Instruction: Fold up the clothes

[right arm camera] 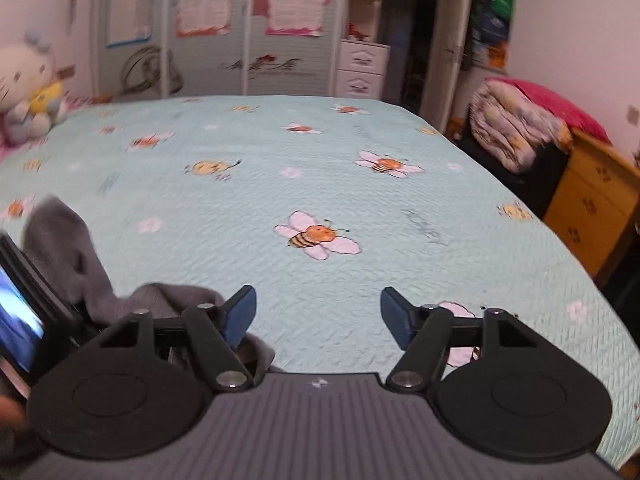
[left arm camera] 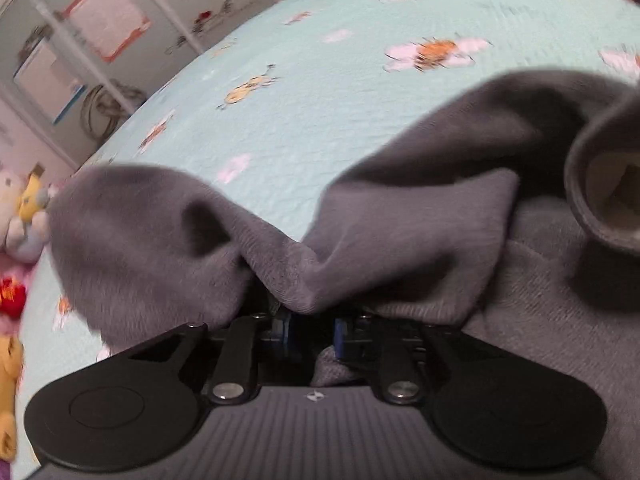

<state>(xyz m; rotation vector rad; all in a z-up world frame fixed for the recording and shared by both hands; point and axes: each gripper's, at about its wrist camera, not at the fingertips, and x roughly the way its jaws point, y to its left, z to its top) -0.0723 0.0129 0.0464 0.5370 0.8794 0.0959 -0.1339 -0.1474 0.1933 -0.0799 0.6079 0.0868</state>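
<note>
A grey sweatshirt [left arm camera: 420, 216] lies bunched on the pale green bee-print bedspread [left arm camera: 300, 92]. My left gripper [left arm camera: 312, 320] is shut on a fold of its fabric, which drapes over the blue pads and hides the fingertips. One cuff [left arm camera: 600, 196] gapes open at the right. In the right wrist view my right gripper [right arm camera: 318, 312] stands open above the bedspread [right arm camera: 360, 184] with nothing between its blue pads [right arm camera: 240, 312]. Part of the grey sweatshirt [right arm camera: 80, 264] lies at the lower left of that view, beside the left gripper's body [right arm camera: 24, 312].
A white plush cat [right arm camera: 28, 88] sits at the bed's far left. Wardrobe doors with posters [right arm camera: 248, 20] stand behind the bed. A folded quilt [right arm camera: 516, 124] rests on a dark stand and a wooden cabinet [right arm camera: 596, 208] at the right. More plush toys [left arm camera: 16, 216] line the left edge.
</note>
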